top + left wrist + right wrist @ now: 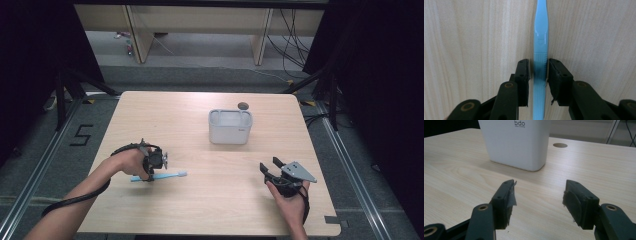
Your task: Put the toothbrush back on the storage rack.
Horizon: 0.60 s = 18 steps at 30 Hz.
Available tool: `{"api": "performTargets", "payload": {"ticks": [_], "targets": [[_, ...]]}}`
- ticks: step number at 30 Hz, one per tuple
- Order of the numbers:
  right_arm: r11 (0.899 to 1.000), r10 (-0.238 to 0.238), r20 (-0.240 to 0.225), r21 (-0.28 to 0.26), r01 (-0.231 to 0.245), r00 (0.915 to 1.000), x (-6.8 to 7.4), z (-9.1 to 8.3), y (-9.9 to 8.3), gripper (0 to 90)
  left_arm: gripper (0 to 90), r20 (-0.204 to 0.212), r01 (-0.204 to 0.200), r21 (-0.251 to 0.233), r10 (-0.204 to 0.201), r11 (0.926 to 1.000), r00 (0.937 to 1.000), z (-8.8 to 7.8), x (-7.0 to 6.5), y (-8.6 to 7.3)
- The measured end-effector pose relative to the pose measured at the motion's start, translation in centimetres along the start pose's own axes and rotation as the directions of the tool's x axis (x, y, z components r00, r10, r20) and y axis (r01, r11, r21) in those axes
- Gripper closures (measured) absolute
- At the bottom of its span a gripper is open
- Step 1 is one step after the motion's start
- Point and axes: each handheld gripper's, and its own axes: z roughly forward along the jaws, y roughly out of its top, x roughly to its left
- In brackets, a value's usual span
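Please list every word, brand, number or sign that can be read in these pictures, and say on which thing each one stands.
"bdo": on the side of the white container, with a smaller line below it, too small to read.
"5": marked in black on the grey floor left of the table.
A small dark mark on the container's front in the high view is too blurred to read.

Black grippers [161,161], brass-ringed screws, grey plate [298,171].
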Motion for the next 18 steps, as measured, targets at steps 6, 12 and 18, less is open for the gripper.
{"api": "performTargets", "payload": {"ticks": [6,12,18], "targets": [[1.0,0.001,-0.011,0.003,-0.001,0.9999,-0.02,0.02,0.0,42.3,72.4,-0.004,-0.003,-0.007,0.003,1.0,1.0,0.1,-0.04,0.08],[1.0,0.002,-0.002,0.005,-0.002,1.0,0.03,0.0,0.01,42.0,74.4,0.003,-0.013,0.005,0.013,0.9999,0.9999,0.09,0.01,0.24],[1.0,-0.004,0.006,-0.007,0.004,1.0,0.01,0.03,-0.01,41.9,77.5,0.019,-0.015,0.014,0.015,0.9998,0.9997,0.12,0.08,0.44]]}}
